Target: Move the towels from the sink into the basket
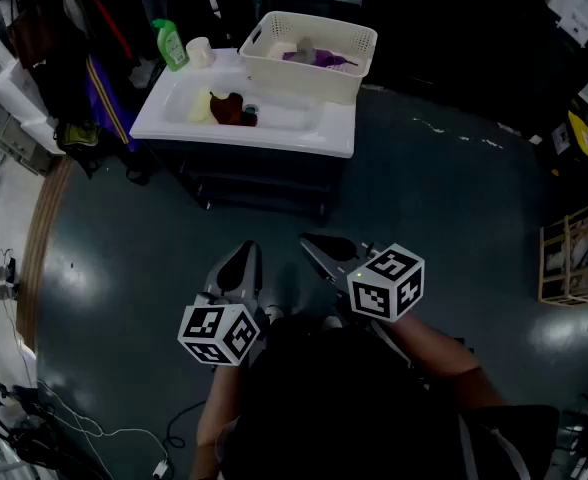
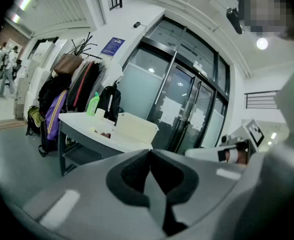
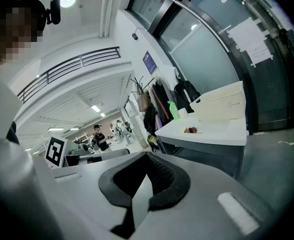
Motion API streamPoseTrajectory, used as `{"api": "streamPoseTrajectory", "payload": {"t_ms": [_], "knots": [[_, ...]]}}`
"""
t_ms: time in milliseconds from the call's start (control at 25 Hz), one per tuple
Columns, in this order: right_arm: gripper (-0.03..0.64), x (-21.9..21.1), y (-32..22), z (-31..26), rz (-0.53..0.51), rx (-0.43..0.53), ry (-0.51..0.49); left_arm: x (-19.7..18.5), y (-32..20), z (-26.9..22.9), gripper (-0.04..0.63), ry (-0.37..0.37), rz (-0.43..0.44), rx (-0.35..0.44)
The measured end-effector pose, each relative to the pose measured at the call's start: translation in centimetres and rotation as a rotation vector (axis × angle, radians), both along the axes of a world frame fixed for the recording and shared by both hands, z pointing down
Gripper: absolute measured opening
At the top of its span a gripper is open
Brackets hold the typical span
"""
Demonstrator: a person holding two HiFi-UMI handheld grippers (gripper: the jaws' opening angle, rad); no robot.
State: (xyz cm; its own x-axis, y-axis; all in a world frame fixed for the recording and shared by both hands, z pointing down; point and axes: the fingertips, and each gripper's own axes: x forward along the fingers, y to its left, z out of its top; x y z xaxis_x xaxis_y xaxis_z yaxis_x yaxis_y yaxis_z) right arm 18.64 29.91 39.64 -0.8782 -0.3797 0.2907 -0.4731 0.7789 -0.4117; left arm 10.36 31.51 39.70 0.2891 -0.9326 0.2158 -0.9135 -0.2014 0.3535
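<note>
Dark-red towel (image 1: 236, 110) and yellow towel (image 1: 202, 107) lie in sink (image 1: 304, 140) basin, upper centre-left of head view. Basket (image 1: 274, 30) rests on sink's far right edge, just beside towels. Your left gripper (image 1: 244, 253) and right gripper (image 1: 312, 240): both clenched, empty, lower centre, well apart from sink. Towels lie up-frame, slightly left; left gripper marginally nearer. Judgement: close distance first, then part jaws.

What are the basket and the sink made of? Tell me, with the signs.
Basket: cream plastic, matte, judging by its moulded handle slot and perforated walls. Sink: white, with a smooth, slightly glossy surface and rounded edges; plastic or ceramic, the look leaves that open.
</note>
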Motion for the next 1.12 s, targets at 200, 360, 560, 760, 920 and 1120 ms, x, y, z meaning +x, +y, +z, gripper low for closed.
{"api": "streamPoseTrajectory", "payload": {"t_ms": [200,360,560,760,920,1120], "knots": [[-0.003,-0.5,0.0,0.4,-0.001,-0.009,0.005,-0.4,-0.2,0.3,-0.003,0.004,0.002,-0.006],[-0.003,-0.9,-0.2,0.5,0.001,-0.021,0.006,-1.0,-0.4,0.3,-0.003,0.011,-0.003,-0.004],[-0.003,-1.7,-0.9,0.5,0.009,-0.043,-0.017,-1.8,-1.0,0.4,-0.003,0.018,0.005,-0.005],[-0.003,-3.2,-1.5,0.2,0.004,-0.036,-0.02,-3.1,-1.8,0.3,-0.003,0.015,0.017,-0.002],[-0.003,-4.6,-2.4,0.1,0.007,-0.034,-0.015,-4.2,-2.7,0.1,-0.003,0.015,0.036,0.003],[-0.003,-7.3,-3.3,0.3,0.005,-0.03,-0.014,-6.6,-3.4,0.6,-0.003,-0.001,0.06,-0.007]]}}
